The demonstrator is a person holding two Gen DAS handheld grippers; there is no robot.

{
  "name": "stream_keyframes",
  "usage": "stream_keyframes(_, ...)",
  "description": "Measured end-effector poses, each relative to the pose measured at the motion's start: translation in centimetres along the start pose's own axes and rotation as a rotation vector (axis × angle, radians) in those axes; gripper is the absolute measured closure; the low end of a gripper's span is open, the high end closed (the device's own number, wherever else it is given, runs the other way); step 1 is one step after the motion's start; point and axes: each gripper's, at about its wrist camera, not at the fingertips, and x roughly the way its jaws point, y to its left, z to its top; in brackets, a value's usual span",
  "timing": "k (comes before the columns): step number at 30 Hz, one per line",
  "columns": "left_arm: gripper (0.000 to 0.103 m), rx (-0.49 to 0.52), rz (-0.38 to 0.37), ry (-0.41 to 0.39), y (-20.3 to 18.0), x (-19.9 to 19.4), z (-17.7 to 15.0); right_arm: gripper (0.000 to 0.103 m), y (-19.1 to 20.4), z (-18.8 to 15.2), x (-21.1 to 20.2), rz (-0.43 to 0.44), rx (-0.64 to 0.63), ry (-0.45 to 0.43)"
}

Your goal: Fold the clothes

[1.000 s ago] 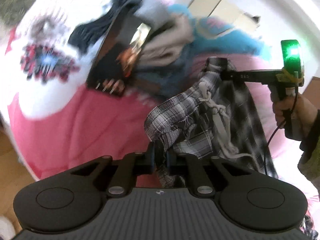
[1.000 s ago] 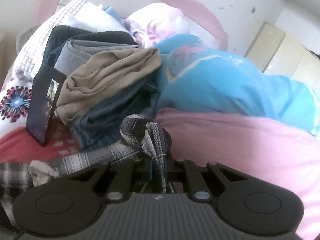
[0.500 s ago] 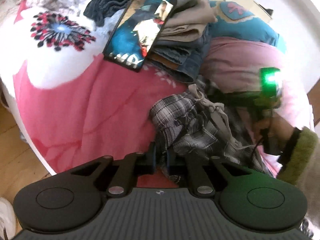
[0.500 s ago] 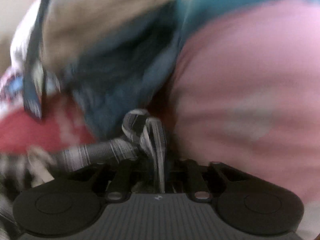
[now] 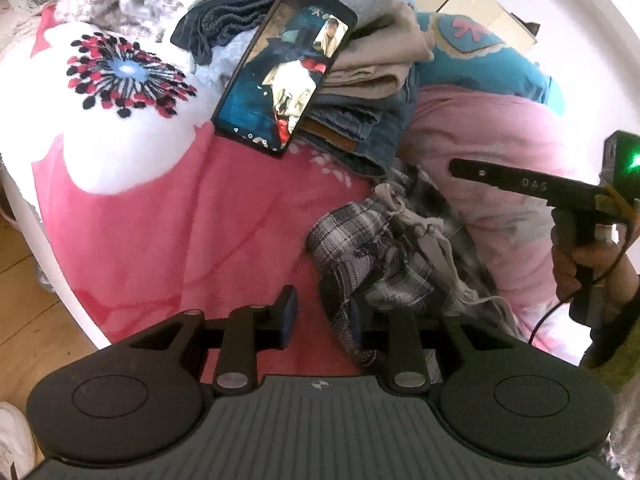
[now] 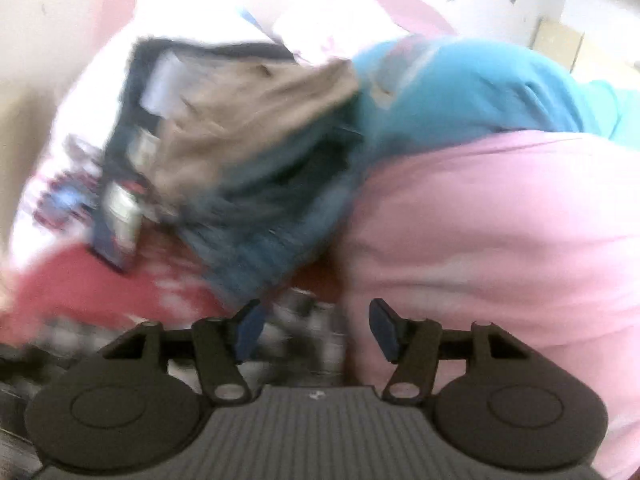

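1. A pink blanket covers the bed.
2. The checked shorts lie crumpled on it.
3. The left gripper is opening, cloth brushing one finger.
4. The right gripper is opening above the shorts.

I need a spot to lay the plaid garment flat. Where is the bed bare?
Free: the pink blanket between the flower cushion, the phone and the plaid garment. Crowded: the folded stack and the pink bedding beside it.
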Motion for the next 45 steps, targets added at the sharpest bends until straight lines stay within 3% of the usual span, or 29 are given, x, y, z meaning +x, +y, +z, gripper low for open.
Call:
stream_keyframes(2, 0.071, 0.016, -0.004, 0.013, -0.3, 0.5, 0.1, 0.052, 1.4, -0.2, 0.5, 0.077, 0.004, 0.030)
stream_keyframes(6, 0.071, 0.060, 0.023, 0.018, -1.3, 1.0, 0.1, 0.059, 2.9, -1.2, 2.8, 0.086, -0.033, 0.105)
stream_keyframes(7, 0.076, 0.075, 0.036, 0.011, -1.5, 0.9, 0.0, 0.062, 2.9, -1.7, 3.1, 0.082, -0.024, 0.119)
stream_keyframes(8, 0.091, 0.089, 0.048, 0.004, -1.8, 0.9, -0.1, 0.063, 2.7, -2.1, 3.4, 0.068, -0.017, 0.130)
stream_keyframes(11, 0.097, 0.068, 0.060, 0.008, -1.6, 0.8, -0.2, 0.064, 1.0, -3.2, 4.3, 0.035, 0.040, 0.155)
stream_keyframes(16, 0.099, 0.020, 0.072, 0.002, -1.2, -0.5, 0.1, 0.077, -1.9, -4.8, 6.1, -0.032, 0.099, 0.226)
stream_keyframes(21, 0.099, 0.029, 0.089, 0.021, -0.8, -0.5, 0.0, 0.093, -4.9, -4.7, 8.9, -0.058, 0.171, 0.231)
stream_keyframes(25, 0.099, 0.014, 0.074, 0.040, -0.4, 0.4, 0.0, 0.096, -5.9, -4.8, 10.6, -0.067, 0.221, 0.232)
stream_keyframes(30, 0.086, 0.012, 0.055, 0.034, -0.2, -0.1, 0.0, 0.093, -5.3, -4.6, 7.3, -0.059, 0.220, 0.209)
stream_keyframes(34, 0.070, 0.011, 0.066, 0.022, -0.2, -0.9, 0.2, 0.084, -5.0, -4.4, 1.8, -0.037, 0.247, 0.138)
stream_keyframes(38, 0.053, 0.034, 0.105, -0.021, -0.5, -2.2, 0.4, 0.083, -3.6, -4.1, -3.1, 0.015, 0.274, 0.093)
stream_keyframes(45, 0.051, 0.094, 0.144, -0.108, -2.8, -4.6, 1.7, 0.083, -0.4, -6.4, -9.1, 0.157, 0.426, 0.089)
